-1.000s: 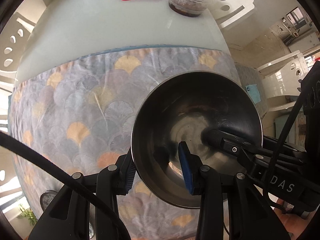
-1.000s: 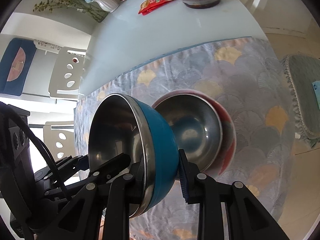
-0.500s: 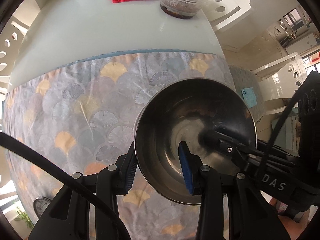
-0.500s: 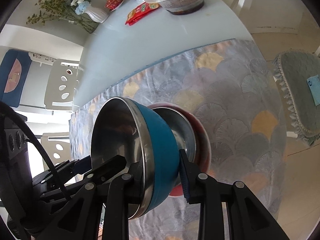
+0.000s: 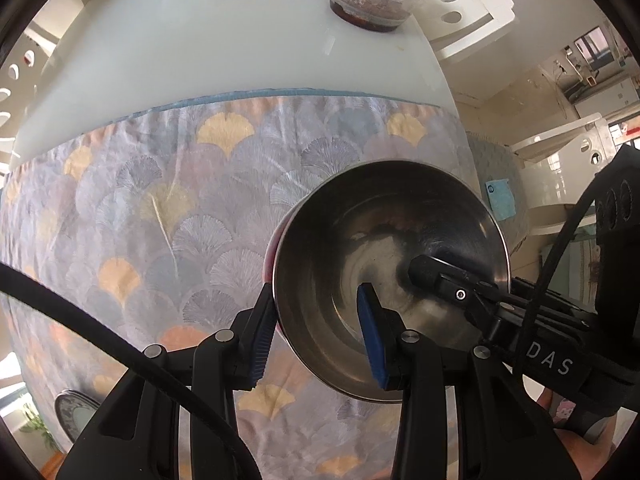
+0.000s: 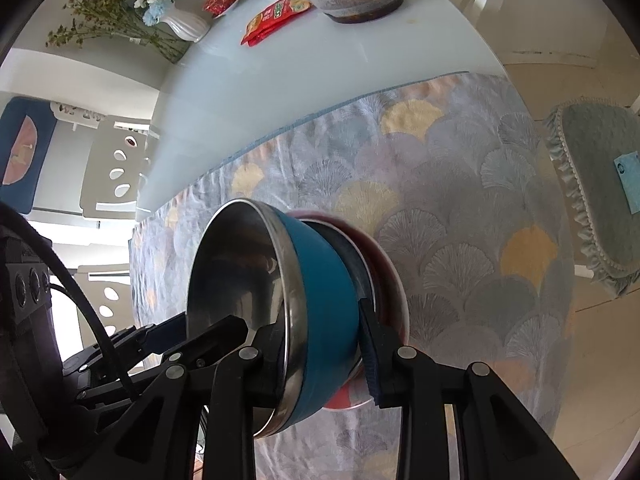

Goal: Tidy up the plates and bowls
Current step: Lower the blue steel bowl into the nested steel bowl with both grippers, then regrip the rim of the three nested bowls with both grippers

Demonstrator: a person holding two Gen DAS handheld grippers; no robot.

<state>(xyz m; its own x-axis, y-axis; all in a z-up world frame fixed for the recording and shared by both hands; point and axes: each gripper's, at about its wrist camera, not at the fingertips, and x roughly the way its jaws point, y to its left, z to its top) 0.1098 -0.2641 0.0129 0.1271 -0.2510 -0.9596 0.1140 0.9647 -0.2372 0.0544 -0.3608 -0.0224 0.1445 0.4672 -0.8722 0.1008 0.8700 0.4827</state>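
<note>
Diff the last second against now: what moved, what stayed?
The blue bowl, gripped on its wall by both claws, left and right, came down into the steel bowl on the red plate. The right claw has just been easing open. Tablecloth and food tub unchanged.

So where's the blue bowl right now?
The blue bowl is pinched by both grippers, low in the middle of the right wrist view, going into the red bowl on the patterned tablecloth.

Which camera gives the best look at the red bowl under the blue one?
The right wrist view: there the red bowl shows its rim and side beneath the blue bowl, on the patterned cloth. The left wrist view shows only a thin red sliver beside the steel interior.
</note>
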